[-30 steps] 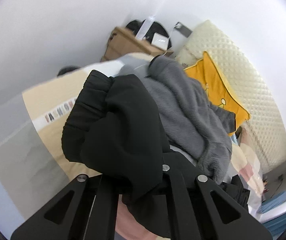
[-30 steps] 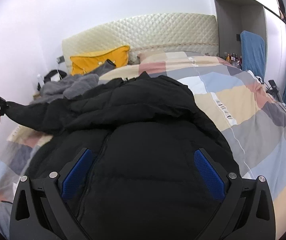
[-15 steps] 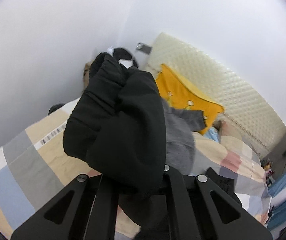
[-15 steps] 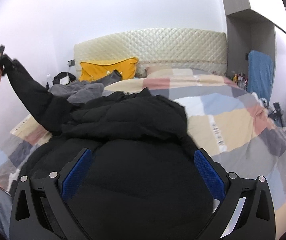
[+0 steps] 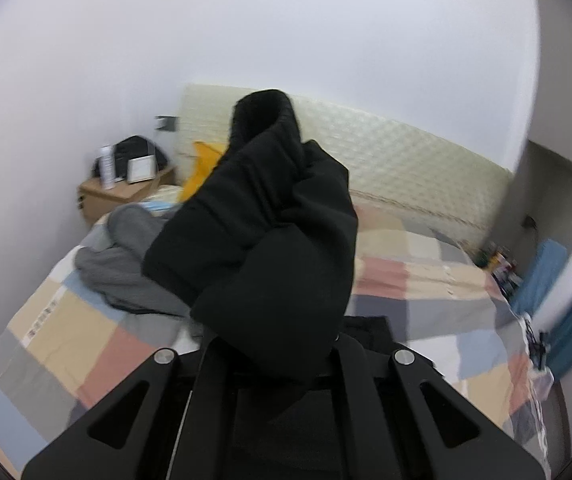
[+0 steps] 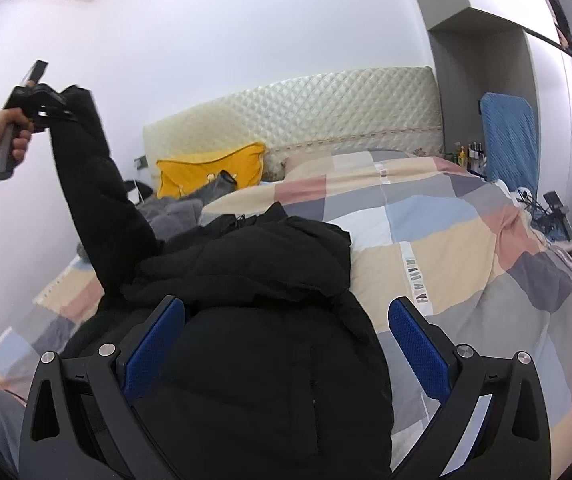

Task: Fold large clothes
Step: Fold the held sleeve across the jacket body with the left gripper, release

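A black puffer jacket [image 6: 262, 320] lies on the bed's patchwork duvet [image 6: 465, 248]. My left gripper [image 6: 52, 110] is shut on the jacket's sleeve cuff [image 5: 262, 216] and holds the sleeve [image 6: 98, 200] high above the bed's left side. In the left wrist view the bunched sleeve fills the space between the fingers. My right gripper [image 6: 286, 336] is open, its blue pads [image 6: 417, 344] on either side of the jacket's body, low over it.
A grey fleece garment [image 5: 126, 264] lies near the yellow pillow [image 6: 210, 172] at the bed's head. A quilted headboard [image 6: 325, 108] stands behind. A wooden nightstand [image 5: 122, 196] is at the left, a blue chair [image 6: 505, 136] and bottles at the right.
My left gripper has lifted the sleeve up and swung toward the bed's middle. The right gripper has stayed open over the jacket body.
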A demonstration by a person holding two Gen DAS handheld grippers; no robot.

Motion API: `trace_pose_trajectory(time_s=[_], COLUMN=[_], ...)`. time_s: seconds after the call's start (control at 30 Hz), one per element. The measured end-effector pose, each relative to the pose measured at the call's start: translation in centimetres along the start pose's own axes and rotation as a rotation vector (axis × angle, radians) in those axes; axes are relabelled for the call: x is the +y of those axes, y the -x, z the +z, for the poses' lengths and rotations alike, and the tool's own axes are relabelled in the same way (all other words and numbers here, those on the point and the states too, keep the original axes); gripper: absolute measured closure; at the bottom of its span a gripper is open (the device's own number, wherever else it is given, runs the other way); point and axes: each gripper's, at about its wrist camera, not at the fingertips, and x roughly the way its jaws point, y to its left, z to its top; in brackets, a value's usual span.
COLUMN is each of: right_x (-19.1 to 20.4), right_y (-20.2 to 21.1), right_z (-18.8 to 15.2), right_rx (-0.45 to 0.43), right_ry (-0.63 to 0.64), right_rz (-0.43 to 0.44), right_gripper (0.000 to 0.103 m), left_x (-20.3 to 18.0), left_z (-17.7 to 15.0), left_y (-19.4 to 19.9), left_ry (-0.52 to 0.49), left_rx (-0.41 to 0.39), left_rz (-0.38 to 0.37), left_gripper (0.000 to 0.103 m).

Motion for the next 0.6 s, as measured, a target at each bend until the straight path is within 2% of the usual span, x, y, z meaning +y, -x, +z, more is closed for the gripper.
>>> trace_pose_trajectory(time_s=[0.1,0.23,0.3,0.43,0.6], right_x=[-0.6,-0.5,-0.5,-0.7,-1.7], right_y=[-0.2,-0.3,-0.4,-0.7,-1.1], right_z=[0.1,-0.1,-0.2,-0.5,-0.4], right_rx=[0.009,0.013,0.016,0.020,0.008], right_ry=[-0.010,0.010,0.007,-0.013,-0.041], right_rz=[-0.010,-0.025,-0.018,-0.014,-0.032], right_gripper=[0.000,0.000,0.000,0.000,0.000], left_x=[-4.4,-10.1,-12.3,-16.8,-22.0], left_z=[-1.3,-4.8,-6.3,-10.8,-17.0], left_y=[-1.3,-4.0,-5.0,-8.0,-11.5], left_ry=[-0.048,-0.120,-0.126,-0.156,-0.272], left_rx=[0.025,0.080,0.109,0.193,0.288], left_rz=[-0.061,-0.146,-0.181,-0.250,-0.290], left_gripper=[0.099,0.099,0.099,0.099,0.099])
